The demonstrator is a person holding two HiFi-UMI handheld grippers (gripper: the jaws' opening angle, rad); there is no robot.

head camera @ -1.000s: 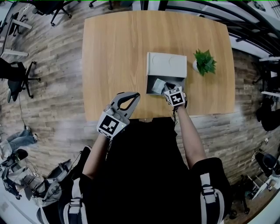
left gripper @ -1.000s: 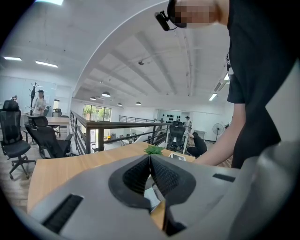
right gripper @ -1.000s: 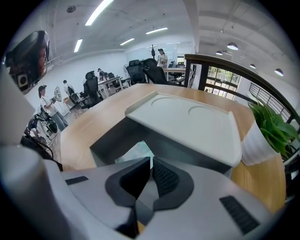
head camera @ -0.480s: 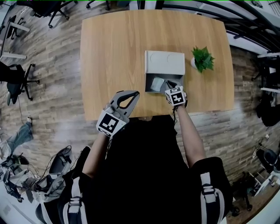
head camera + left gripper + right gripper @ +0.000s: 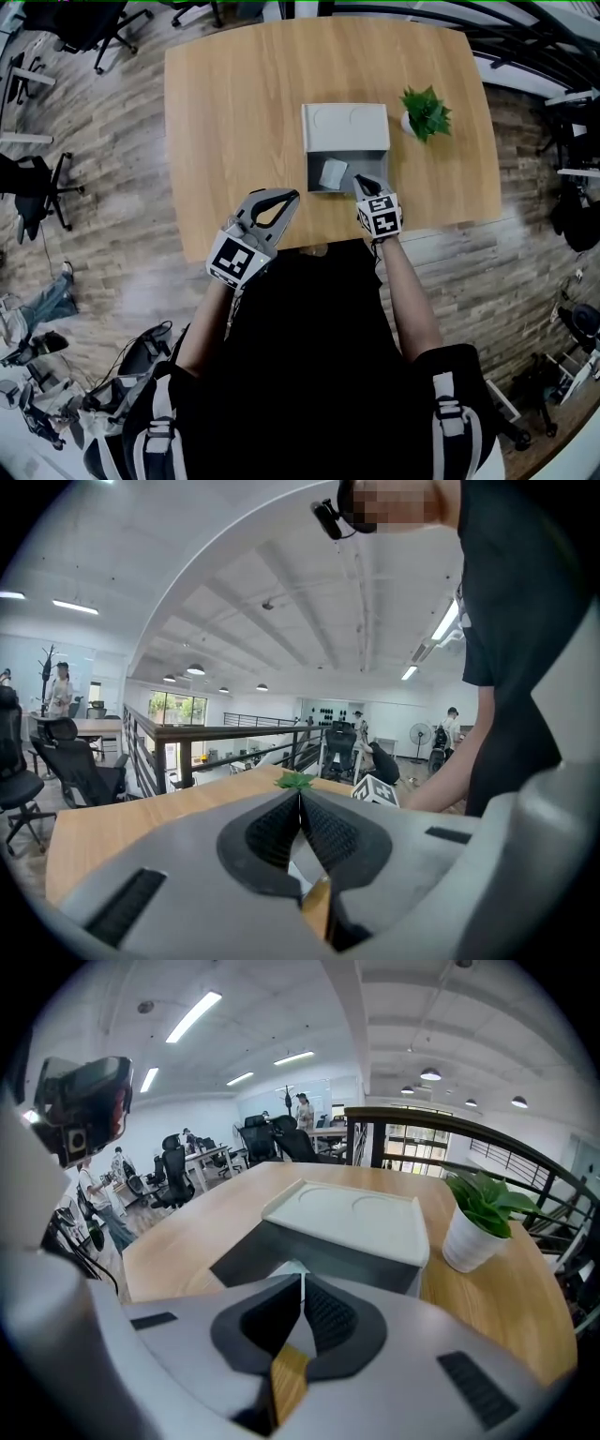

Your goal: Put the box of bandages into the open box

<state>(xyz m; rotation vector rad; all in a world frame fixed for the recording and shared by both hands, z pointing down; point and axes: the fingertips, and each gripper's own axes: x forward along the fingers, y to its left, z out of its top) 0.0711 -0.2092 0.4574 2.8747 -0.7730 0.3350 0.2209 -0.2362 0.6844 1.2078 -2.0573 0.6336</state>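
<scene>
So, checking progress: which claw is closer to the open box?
The right claw, tips at the open box rim; the left claw sits apart by the table edge.

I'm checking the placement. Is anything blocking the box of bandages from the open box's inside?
Nothing visible does. The box of bandages already lies inside the open box. The right gripper, jaws together and empty, is at the box's near right rim.

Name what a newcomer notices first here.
The open box sits on the table, lid flipped back, the pale box of bandages inside. A potted plant stands to its right. The right gripper, jaws together, is at the box's near edge; the left gripper, also shut, at the table's edge.
</scene>
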